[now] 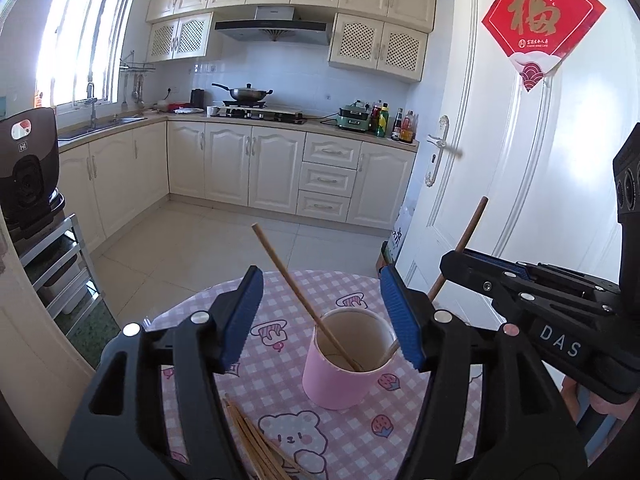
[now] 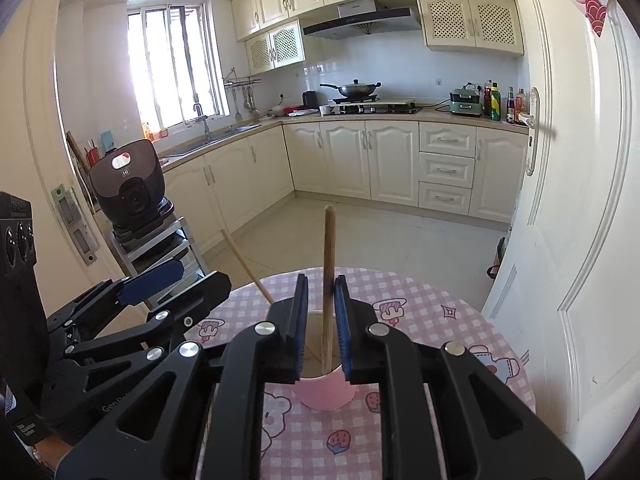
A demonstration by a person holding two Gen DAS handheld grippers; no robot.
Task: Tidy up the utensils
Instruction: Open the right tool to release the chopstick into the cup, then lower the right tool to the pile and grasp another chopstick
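A pink cup stands on the round table with the pink checked cloth. A light chopstick leans in it toward the left. My left gripper is open, its blue pads wide on either side of the cup's mouth and holding nothing. A darker chopstick stands in the cup between the pads of my right gripper. Those jaws are slightly parted and do not press on it. Loose chopsticks lie in a pile on the cloth near me. In the left wrist view my right gripper reaches in from the right.
The table's far edge drops off to a tiled kitchen floor. A dark rice cooker sits on a metal rack at the left. A white door stands close on the right. My left gripper is at the left in the right wrist view.
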